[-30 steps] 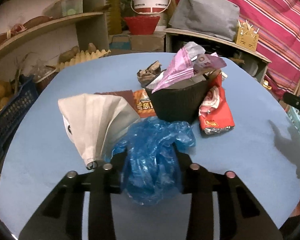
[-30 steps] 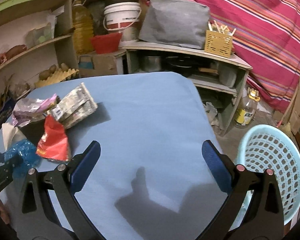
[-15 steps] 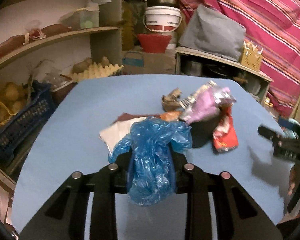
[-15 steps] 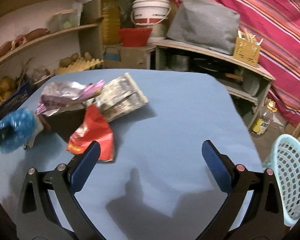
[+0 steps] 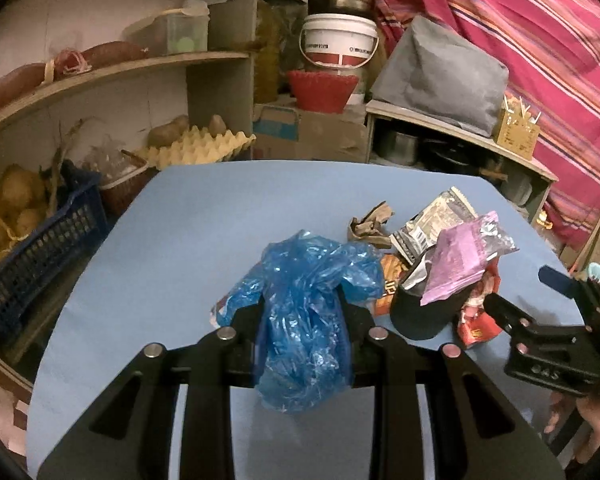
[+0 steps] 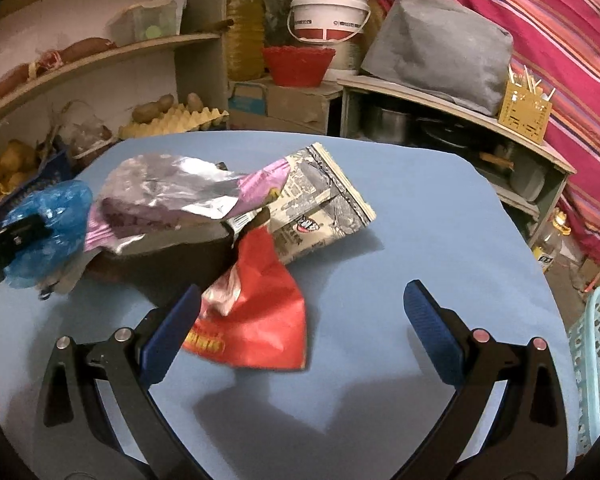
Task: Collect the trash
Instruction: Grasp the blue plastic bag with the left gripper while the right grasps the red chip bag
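My left gripper (image 5: pixel 304 316) is shut on a crumpled blue plastic bag (image 5: pixel 304 320) and holds it above the blue table (image 5: pixel 180 248); the bag also shows at the left of the right wrist view (image 6: pixel 48 228). My right gripper (image 6: pixel 300 324) is open and empty, its blue pads (image 6: pixel 172 332) on either side of a red snack wrapper (image 6: pixel 256 320). Behind it lie a black container (image 6: pixel 168 264) with a pink and silver foil bag (image 6: pixel 160 196) in it, and a grey printed packet (image 6: pixel 320 208). The right gripper also shows in the left wrist view (image 5: pixel 548 320).
A light blue laundry-style basket (image 6: pixel 596 364) stands off the table's right edge. Shelves with potatoes, egg trays (image 5: pixel 196 148) and a blue crate (image 5: pixel 32 252) line the left. A low shelf with pots (image 6: pixel 452 120) stands behind the table. A brown paper scrap (image 5: pixel 370 224) lies further back.
My left gripper has risen and pulled back with the blue bag. My right gripper has swung left to the trash pile, so the red wrapper now lies between its open fingers.
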Demonstrator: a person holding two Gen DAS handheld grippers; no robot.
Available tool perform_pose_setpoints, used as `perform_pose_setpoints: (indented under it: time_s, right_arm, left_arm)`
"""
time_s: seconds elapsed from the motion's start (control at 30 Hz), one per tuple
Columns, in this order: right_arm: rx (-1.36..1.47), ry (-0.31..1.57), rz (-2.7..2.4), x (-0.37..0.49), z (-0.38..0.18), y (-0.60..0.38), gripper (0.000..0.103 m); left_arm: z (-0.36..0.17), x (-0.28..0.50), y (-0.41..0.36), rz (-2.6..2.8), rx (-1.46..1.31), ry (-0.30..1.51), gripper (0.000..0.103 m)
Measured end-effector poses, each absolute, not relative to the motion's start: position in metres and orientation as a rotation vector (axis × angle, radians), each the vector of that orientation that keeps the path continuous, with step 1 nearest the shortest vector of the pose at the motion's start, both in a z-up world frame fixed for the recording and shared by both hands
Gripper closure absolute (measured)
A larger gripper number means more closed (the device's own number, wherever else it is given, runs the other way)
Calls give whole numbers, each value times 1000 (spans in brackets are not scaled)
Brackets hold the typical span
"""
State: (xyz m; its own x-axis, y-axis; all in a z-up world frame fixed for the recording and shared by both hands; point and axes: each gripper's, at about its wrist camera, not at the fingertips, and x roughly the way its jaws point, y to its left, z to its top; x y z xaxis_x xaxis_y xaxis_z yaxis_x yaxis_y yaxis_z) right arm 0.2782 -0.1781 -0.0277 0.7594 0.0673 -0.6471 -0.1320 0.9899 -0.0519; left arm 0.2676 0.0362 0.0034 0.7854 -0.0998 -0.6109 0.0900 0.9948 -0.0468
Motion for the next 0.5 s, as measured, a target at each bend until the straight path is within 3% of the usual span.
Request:
perform_pose_setpoints:
  time_s: [0.13, 0.3, 0.37, 0.5]
  right_arm:
    - [-99, 724, 94, 290, -34, -177, 9]
    - [-85, 743, 155, 293, -37, -176, 40]
    - [-85, 746, 200, 292, -37, -175, 61]
    - [-104, 741, 231, 289, -35, -173, 74]
  left_arm:
    - [3, 267, 36, -99, -15, 658, 75]
    - [2, 268, 39, -94, -33, 666, 75]
    - [1, 267, 39, -88, -30, 664, 75]
    - [0, 265, 38, -86, -24, 662, 75]
